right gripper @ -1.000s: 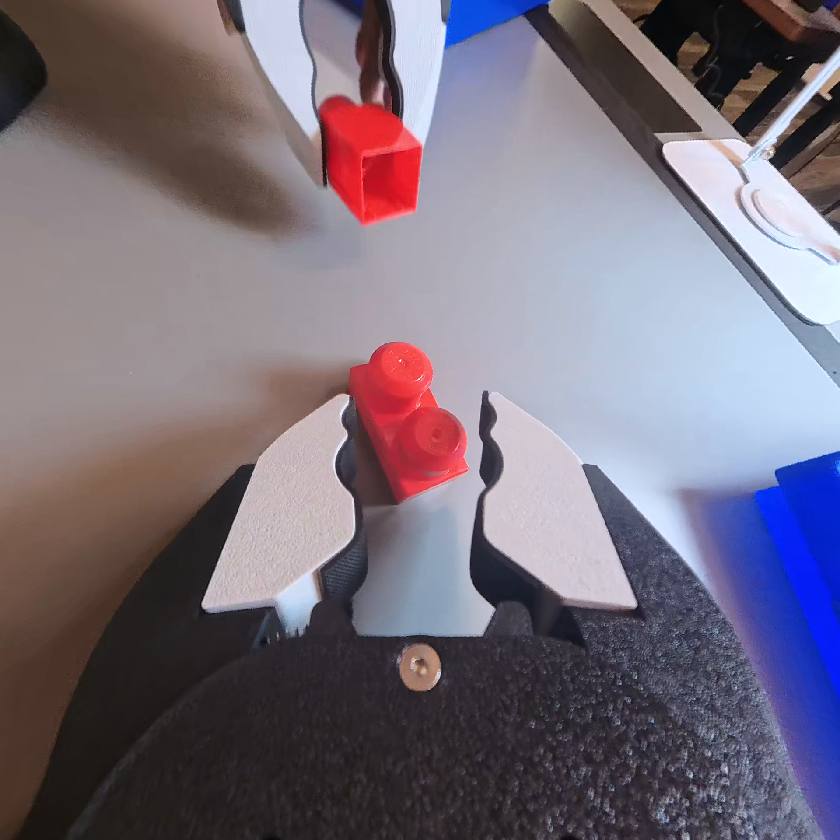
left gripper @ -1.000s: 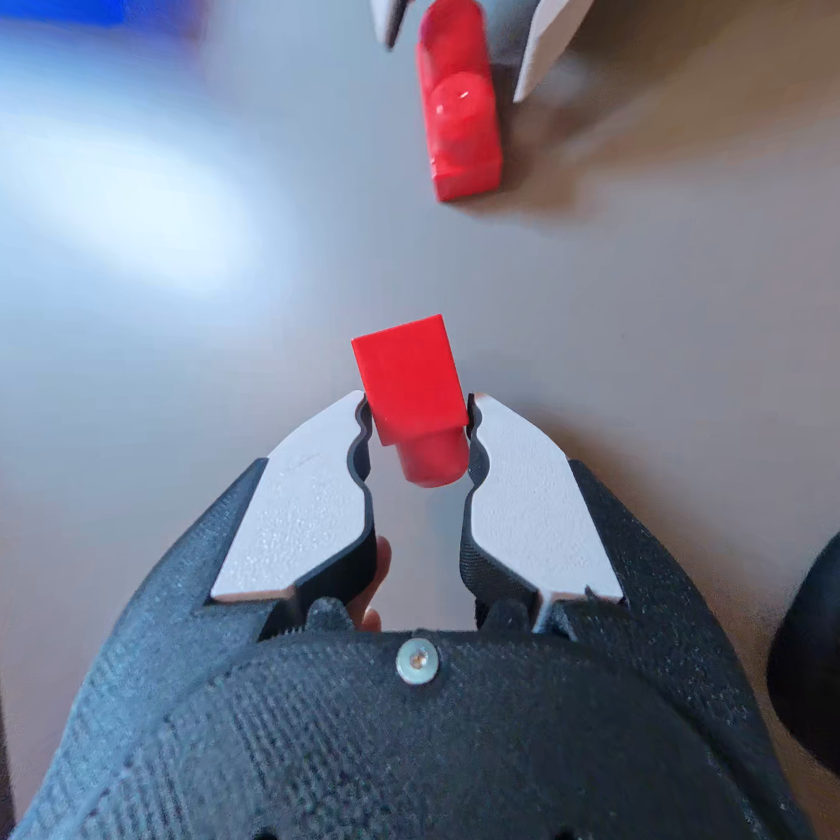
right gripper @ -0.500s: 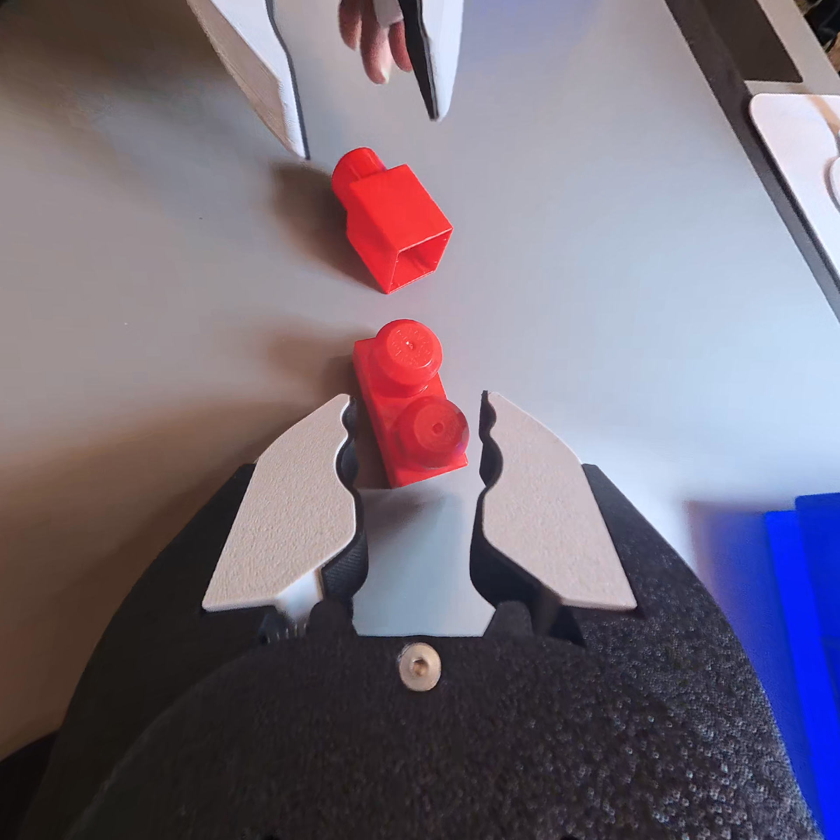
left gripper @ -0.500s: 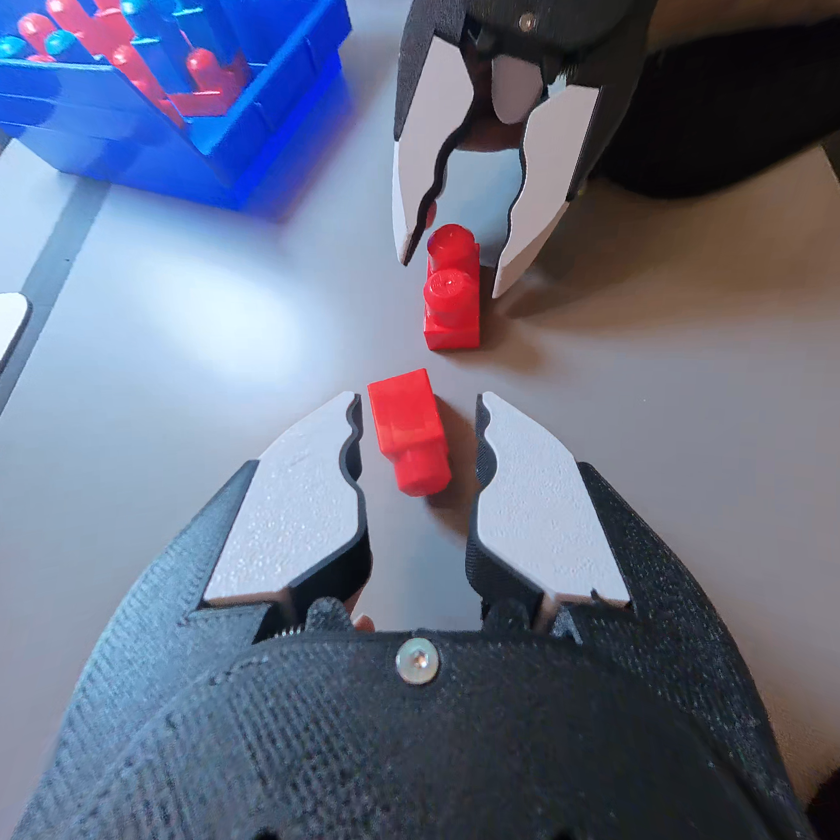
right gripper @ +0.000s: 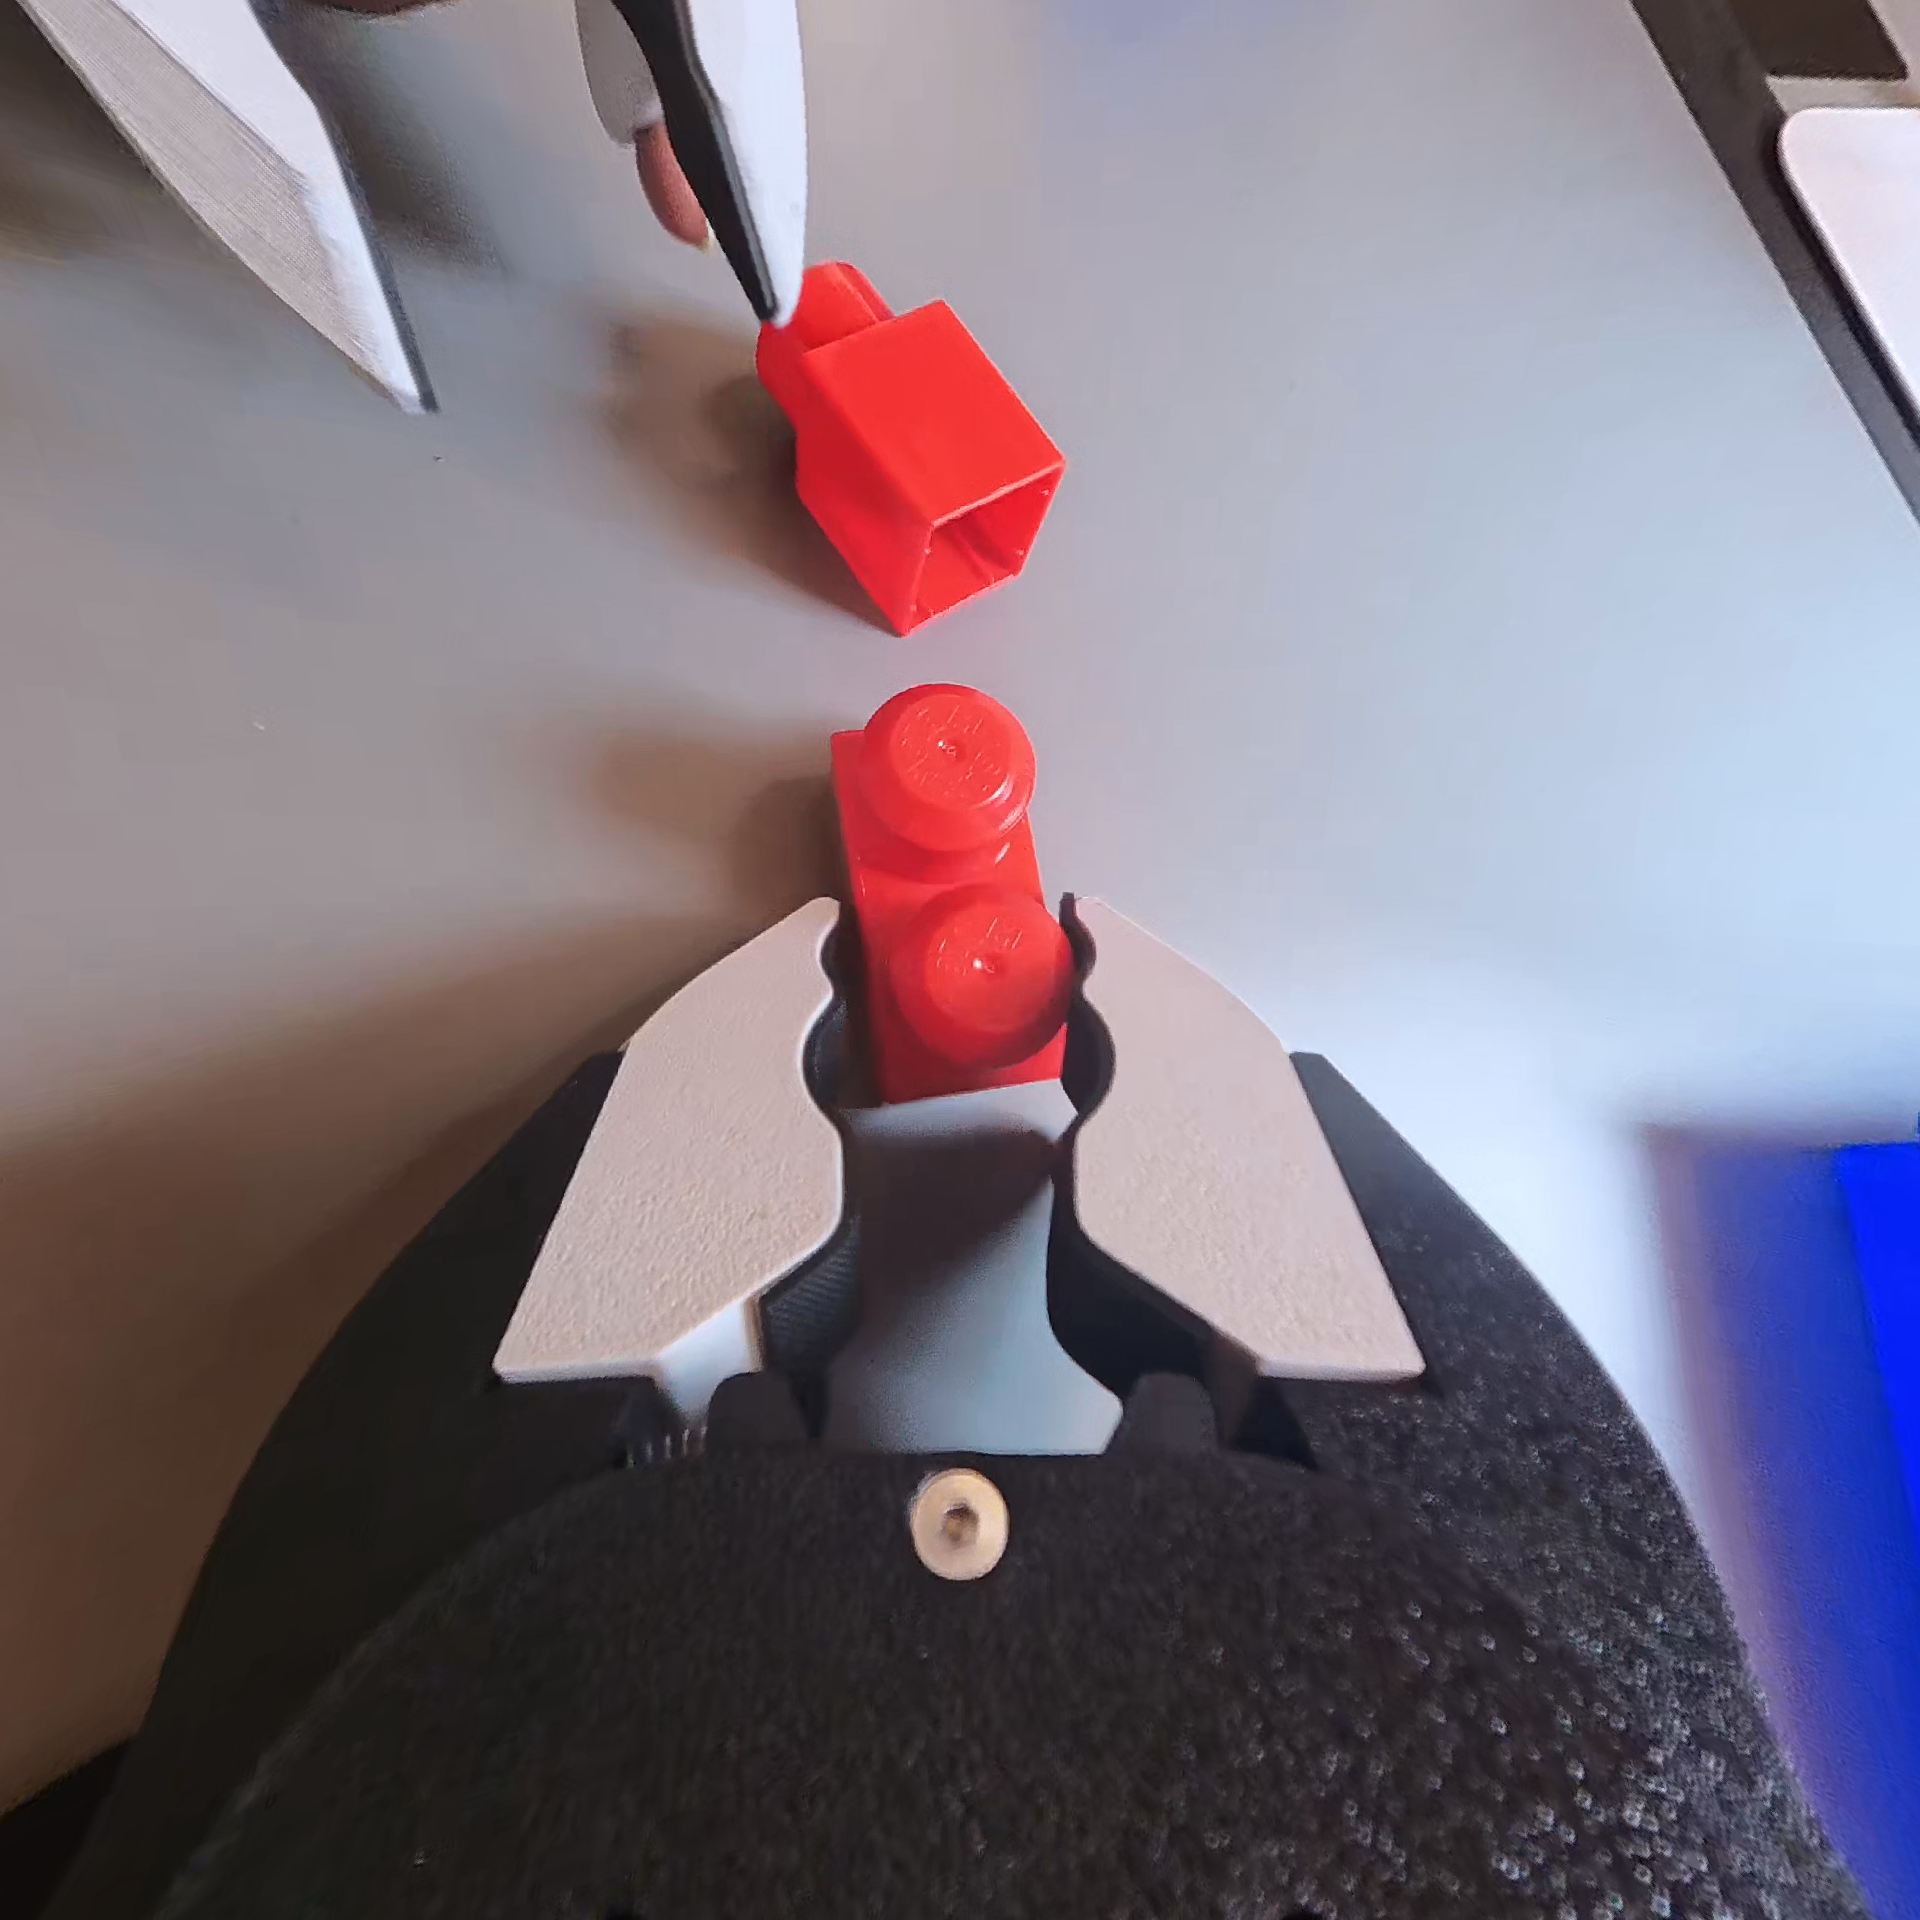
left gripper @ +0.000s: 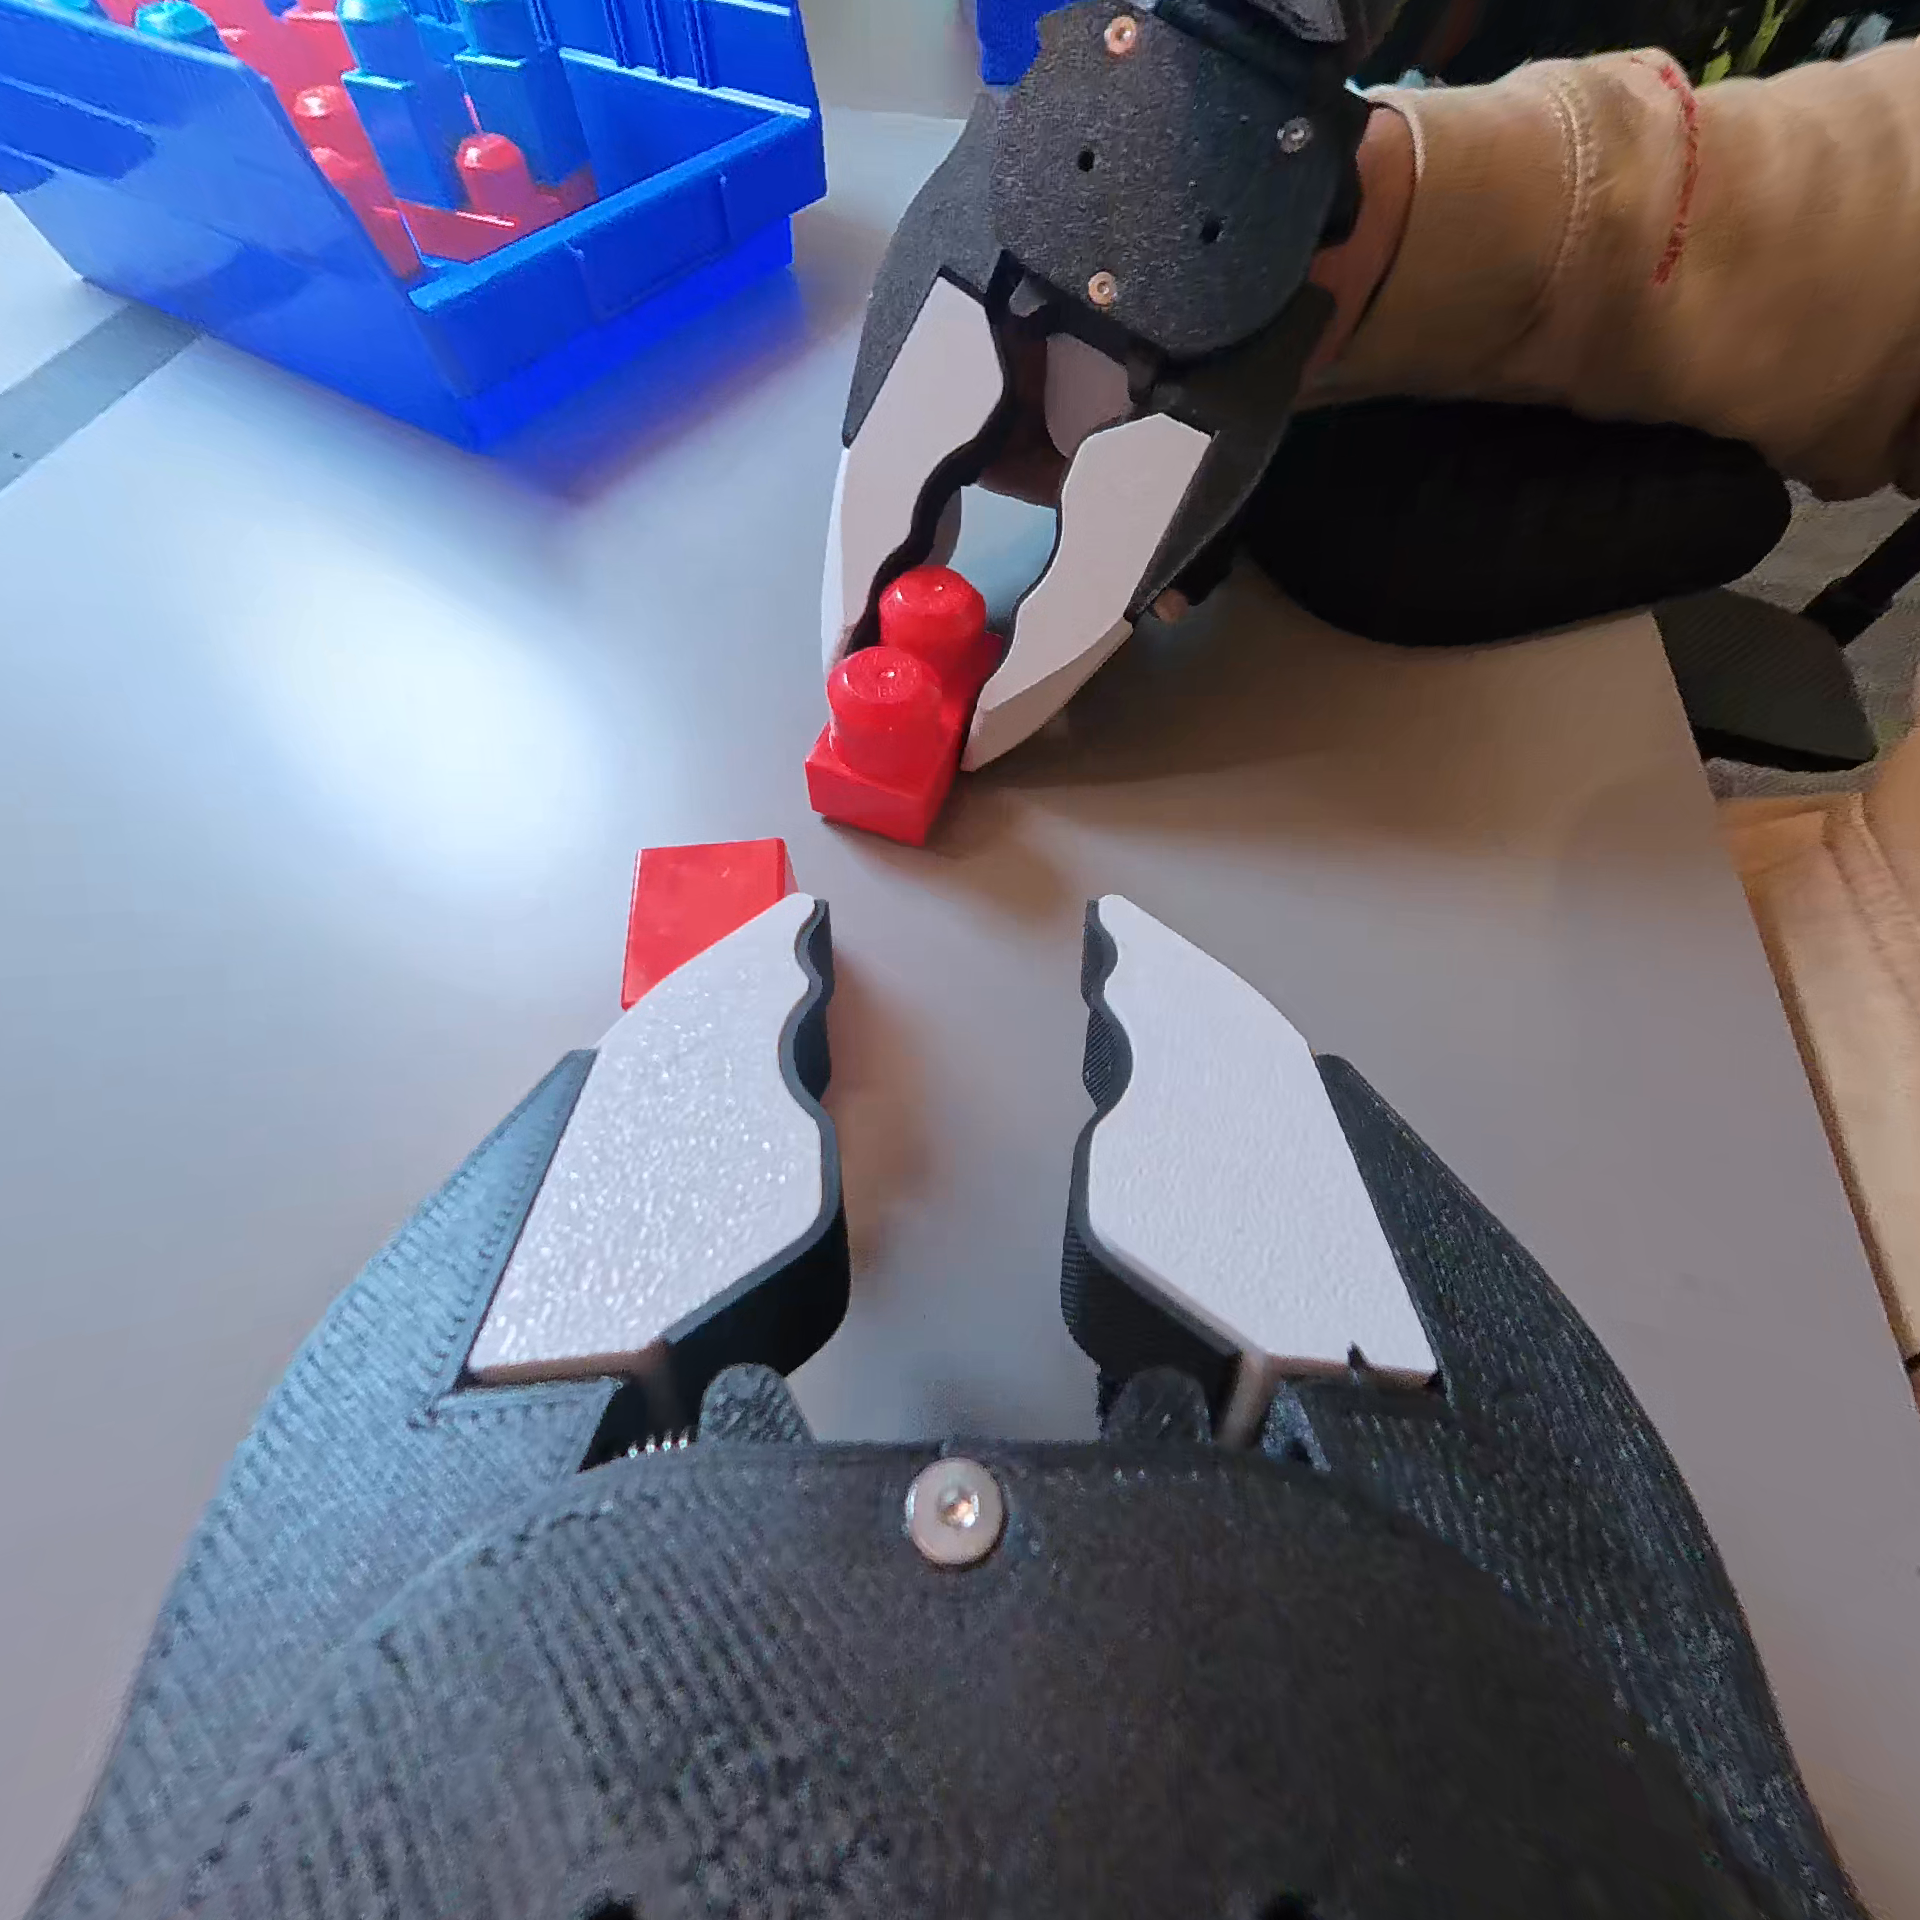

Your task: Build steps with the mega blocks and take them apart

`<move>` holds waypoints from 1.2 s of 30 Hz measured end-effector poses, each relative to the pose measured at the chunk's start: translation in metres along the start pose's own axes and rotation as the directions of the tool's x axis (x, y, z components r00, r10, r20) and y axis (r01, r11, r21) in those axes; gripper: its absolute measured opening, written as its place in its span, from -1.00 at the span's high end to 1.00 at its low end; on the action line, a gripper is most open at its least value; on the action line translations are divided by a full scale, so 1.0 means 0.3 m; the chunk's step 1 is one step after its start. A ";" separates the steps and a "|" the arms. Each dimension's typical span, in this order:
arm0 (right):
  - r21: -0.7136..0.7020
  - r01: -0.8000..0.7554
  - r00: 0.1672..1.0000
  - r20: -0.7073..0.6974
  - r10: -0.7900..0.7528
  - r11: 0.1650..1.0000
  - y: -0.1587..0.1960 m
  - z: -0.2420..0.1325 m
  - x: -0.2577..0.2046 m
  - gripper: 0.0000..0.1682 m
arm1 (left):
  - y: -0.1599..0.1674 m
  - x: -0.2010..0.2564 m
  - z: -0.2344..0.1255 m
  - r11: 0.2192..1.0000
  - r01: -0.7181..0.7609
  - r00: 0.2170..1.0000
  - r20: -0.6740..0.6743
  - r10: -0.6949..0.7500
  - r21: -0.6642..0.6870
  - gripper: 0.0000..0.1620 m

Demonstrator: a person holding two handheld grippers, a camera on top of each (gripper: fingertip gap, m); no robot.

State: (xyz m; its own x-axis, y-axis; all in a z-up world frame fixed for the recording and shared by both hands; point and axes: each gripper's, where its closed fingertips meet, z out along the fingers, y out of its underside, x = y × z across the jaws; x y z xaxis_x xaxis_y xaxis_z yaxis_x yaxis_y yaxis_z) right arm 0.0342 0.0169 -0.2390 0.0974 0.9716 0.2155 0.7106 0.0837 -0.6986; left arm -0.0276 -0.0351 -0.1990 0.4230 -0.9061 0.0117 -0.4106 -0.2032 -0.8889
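Note:
A red two-stud block stands upright on the grey table. My right gripper is shut on its near end, fingers pressed to both sides; it shows the same way in the left wrist view around the block. A red one-stud block lies on its side just beyond, hollow end towards the two-stud block. My left gripper is open and empty; the one-stud block lies outside its left finger, partly hidden. In the right wrist view one left fingertip touches its stud end.
A blue bin holding several red and blue blocks stands at the back left. A person's beige sleeve is behind the right gripper. A blue object lies at the right, and a white flat piece lies past a dark strip.
My left gripper let the one-stud block down onto the table, opened, and shifted right of it. My right gripper closed on the two-stud block.

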 end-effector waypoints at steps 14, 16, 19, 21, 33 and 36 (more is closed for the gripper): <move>0.610 -0.604 0.789 0.548 0.277 0.513 -0.484 -0.204 -0.109 0.56 | -0.294 0.023 -0.150 0.823 0.261 0.963 -0.195 -0.186 0.504 0.37; 0.606 -0.625 0.774 0.563 0.289 0.492 -0.498 -0.195 -0.112 0.56 | -0.295 0.033 -0.163 0.816 0.270 0.958 -0.225 -0.176 0.512 0.45; 0.587 -0.641 0.757 0.589 0.284 0.495 -0.500 -0.186 -0.122 0.56 | -0.293 0.037 -0.176 0.809 0.283 0.952 -0.252 -0.172 0.516 0.53; 0.588 -0.630 0.766 0.579 0.281 0.507 -0.494 -0.182 -0.126 0.56 | -0.288 0.037 -0.175 0.806 0.305 0.943 -0.275 -0.184 0.507 0.54; 0.593 -0.499 0.850 0.477 0.224 0.632 -0.464 -0.160 -0.144 0.56 | -0.268 0.022 -0.189 0.816 0.328 0.931 -0.311 -0.193 0.475 0.60; 0.574 -0.475 0.863 0.451 0.227 0.667 -0.440 -0.154 -0.133 0.54 | -0.257 0.000 -0.203 0.821 0.308 0.941 -0.283 -0.188 0.480 0.60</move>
State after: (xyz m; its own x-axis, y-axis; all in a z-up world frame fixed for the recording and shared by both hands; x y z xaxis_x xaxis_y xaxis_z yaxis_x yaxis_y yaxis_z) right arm -0.0312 -0.0431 -0.1238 -0.0685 0.9574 -0.2804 0.0278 -0.2791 -0.9599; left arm -0.0451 -0.0418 -0.1025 0.2467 -0.9191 0.3072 0.1813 -0.2676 -0.9463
